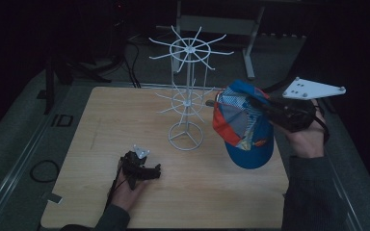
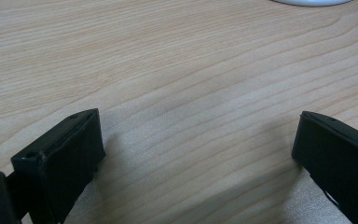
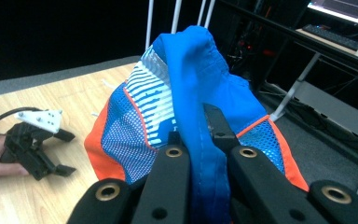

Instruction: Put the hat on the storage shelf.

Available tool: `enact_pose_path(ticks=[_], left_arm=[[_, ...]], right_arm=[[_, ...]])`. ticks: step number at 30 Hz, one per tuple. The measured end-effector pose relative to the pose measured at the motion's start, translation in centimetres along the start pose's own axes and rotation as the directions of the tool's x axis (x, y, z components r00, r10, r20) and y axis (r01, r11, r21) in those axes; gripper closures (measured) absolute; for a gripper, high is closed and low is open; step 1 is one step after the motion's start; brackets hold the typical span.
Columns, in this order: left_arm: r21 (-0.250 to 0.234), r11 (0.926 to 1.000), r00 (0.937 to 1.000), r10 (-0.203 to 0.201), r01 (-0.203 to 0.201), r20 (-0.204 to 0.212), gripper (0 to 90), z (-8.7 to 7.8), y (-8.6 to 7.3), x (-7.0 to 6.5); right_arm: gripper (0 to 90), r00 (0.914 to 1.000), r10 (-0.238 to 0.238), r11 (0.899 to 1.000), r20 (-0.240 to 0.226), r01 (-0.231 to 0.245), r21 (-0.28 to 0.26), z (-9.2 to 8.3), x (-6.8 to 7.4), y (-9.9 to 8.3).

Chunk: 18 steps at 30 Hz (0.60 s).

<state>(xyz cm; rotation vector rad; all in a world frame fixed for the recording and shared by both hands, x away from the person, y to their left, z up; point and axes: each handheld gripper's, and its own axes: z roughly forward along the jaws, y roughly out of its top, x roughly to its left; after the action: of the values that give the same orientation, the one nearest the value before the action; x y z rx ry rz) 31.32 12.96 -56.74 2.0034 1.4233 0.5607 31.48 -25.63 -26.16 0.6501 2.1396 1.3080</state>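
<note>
A blue and orange cap (image 1: 243,127) with white stripes hangs in the air at the table's right side, just right of a white wire rack (image 1: 189,72). My right gripper (image 1: 256,103) is shut on a fold of the cap's blue cloth. In the right gripper view the cloth runs up between the jaws of the right gripper (image 3: 193,127), and the cap (image 3: 144,102) bulges to either side. My left gripper (image 1: 155,171) rests on the wooden table (image 1: 101,144) at the front left, open, with nothing between its jaws. In the left gripper view the left gripper (image 2: 198,126) stands wide over bare wood.
The rack's round base (image 1: 186,136) stands near the table's middle, and its edge (image 2: 312,2) reaches the left gripper view. Cables (image 1: 43,171) lie on the floor at left. A desk frame (image 1: 250,43) stands behind the table. The left gripper (image 3: 67,153) lies far off at left.
</note>
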Motion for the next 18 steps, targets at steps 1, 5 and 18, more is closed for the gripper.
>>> enact_pose_path(ticks=[1, 5, 18], left_arm=[[0.0, 1.0, 1.0, 0.0, 0.0, 0.0, 2.4, 0.0, 0.0, 0.0], [0.0, 1.0, 1.0, 0.0, 0.0, 0.0, 2.4, 0.0, 0.0, 0.0], [0.002, 1.0, 1.0, 0.002, -0.002, 0.0, 2.4, 0.0, 0.0, 0.0]], right_arm=[[88.6, 1.0, 0.003, 1.0, 0.001, -0.003, -0.005, 0.0, -0.1, 0.0], [88.6, 0.9999, 0.012, 1.0, 0.009, -0.012, -0.017, -0.1, -0.5, 0.1], [88.6, 0.999, 0.028, 0.999, 0.034, -0.027, -0.047, -0.3, -1.3, 0.6]])
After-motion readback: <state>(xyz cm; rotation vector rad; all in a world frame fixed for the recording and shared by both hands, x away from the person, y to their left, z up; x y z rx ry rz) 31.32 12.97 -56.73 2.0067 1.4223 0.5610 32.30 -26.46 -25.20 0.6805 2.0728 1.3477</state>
